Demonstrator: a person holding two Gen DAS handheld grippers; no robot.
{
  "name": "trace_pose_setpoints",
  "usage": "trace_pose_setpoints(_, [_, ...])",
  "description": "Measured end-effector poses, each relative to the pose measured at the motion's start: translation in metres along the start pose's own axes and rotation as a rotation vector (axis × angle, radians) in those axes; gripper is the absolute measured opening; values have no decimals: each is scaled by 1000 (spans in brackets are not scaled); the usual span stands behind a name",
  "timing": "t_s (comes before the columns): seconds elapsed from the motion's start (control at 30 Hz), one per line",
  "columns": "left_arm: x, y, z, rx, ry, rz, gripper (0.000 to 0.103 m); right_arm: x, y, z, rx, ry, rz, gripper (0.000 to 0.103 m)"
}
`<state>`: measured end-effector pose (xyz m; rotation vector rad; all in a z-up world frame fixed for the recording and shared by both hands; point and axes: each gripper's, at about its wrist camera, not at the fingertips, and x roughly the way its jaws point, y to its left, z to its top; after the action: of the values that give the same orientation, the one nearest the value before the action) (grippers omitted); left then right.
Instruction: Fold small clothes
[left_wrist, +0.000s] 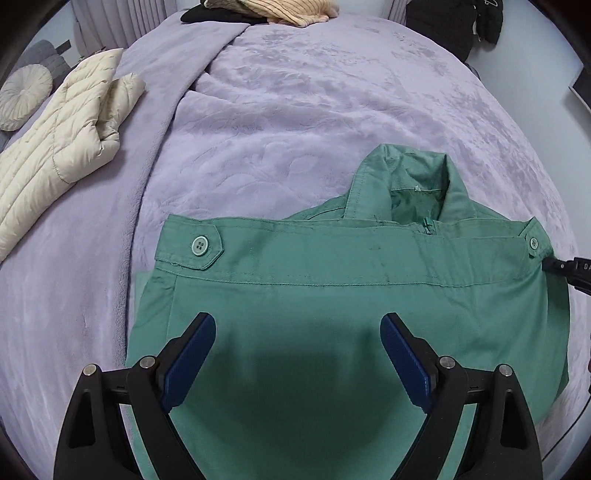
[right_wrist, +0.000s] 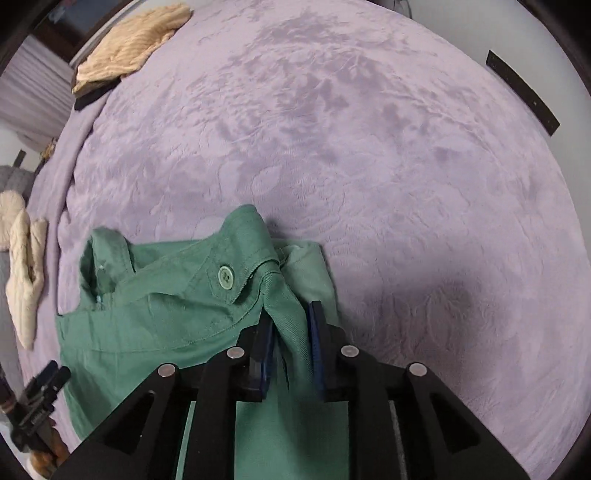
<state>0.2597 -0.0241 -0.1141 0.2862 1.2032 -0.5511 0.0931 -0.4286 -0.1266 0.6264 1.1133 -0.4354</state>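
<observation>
Currently a green jacket (left_wrist: 332, 314) lies folded on a lavender bed blanket (left_wrist: 295, 110), hem band doubled over toward the collar. Left wrist view: the left gripper (left_wrist: 298, 328) sits above the middle of the jacket, jaws spread wide, nothing between the blue pads (left_wrist: 192, 354), casting a dark shadow on the cloth just near of it. Hem band runs left to right across the far part of the fold, with a button tab (left_wrist: 201, 245) at its left end and a second button (left_wrist: 533, 242) at its right end. Collar (left_wrist: 410, 181) stands up past the band, far right of centre; a zipper end shows just under it.

Right wrist view: the right gripper (right_wrist: 290, 314) is clamped on a bunched ridge of the jacket (right_wrist: 166, 314) at its right edge, fabric pinched between both pads, just near of the right-end button (right_wrist: 225, 276). That corner is pulled up into a crease. The tip of this gripper also shows at the right edge of the left wrist view, touching the band by the button.

Other stuff on the bed: cream puffer jacket (left_wrist: 59, 140) far left, well apart from the green one; tan knit sweater (left_wrist: 288, 11) on top of a black garment (left_wrist: 214, 15) at the far edge. A round grey cushion (left_wrist: 24, 96) at the far left. Dark clothing (left_wrist: 458, 26) at far right, off the blanket.
</observation>
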Motion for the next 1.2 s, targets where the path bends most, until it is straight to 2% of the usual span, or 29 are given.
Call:
trace_pose_setpoints(0.07, [-1, -3, 3, 21, -6, 3, 91, -11, 5, -2, -54, -29, -3, 32])
trace_pose_setpoints(0.13, [-1, -9, 4, 46, -12, -3, 91, -18, 7, -5, -86, -45, -1, 49])
trace_pose_setpoints(0.27, [3, -39, -3, 129, -17, -11, 91, -26, 21, -7, -120, -103, -37, 49])
trace_pose_setpoints(0.4, [19, -66, -7, 161, -4, -11, 91, 1, 18, 5, -120, -39, -35, 50])
trace_pose_setpoints(0.43, [24, -68, -7, 158, -3, -5, 91, 11, 20, 6, -132, -12, -23, 45])
trace_pose_setpoints(0.47, [29, -71, -6, 156, -2, 8, 91, 18, 23, 7, -149, 10, -12, 31])
trace_pose_setpoints(0.5, [34, -73, -5, 150, -4, 27, 91, 20, 28, 7, -169, 11, 0, 5])
trace_pose_setpoints(0.57, [39, -72, -4, 135, -18, 53, 91, 11, 35, 7, -198, -70, 34, 5])
trace_pose_setpoints(0.6, [41, -70, -3, 125, -27, 67, 91, 10, 32, 9, -177, -89, 52, 5])
trace_pose_setpoints(0.67, [47, -64, -2, 100, -31, 71, 91, 22, 8, 17, -50, -66, 105, 6])
trace_pose_setpoints(0.77, [54, -60, 0, 78, -32, 55, 92, 41, -37, 18, 215, -22, 240, 9])
trace_pose_setpoints(0.83, [54, -57, 4, 64, -24, 49, 92, 37, -53, 14, 324, -38, 268, 13])
trace_pose_setpoints(0.87, [51, -54, 6, 52, -20, 50, 92, 30, -56, 13, 344, -51, 253, 16])
trace_pose_setpoints(0.93, [39, -46, 10, 32, -46, 54, 92, 14, -55, 15, 318, -79, 177, 23])
trace_pose_setpoints(1.0, [28, -33, 15, 34, -88, 99, 92, -2, -48, 17, 244, -113, 147, 23])
trace_pose_setpoints(1.1, [28, -6, 24, 4, -90, 158, 92, -19, -25, 13, 117, -108, 229, 23])
trace_pose_setpoints(1.17, [35, 14, 28, -34, -75, 202, 92, -16, -3, 3, 24, -59, 284, 23])
trace_pose_setpoints(1.2, [39, 22, 29, -50, -67, 216, 92, -10, 5, -3, -12, -29, 283, 23])
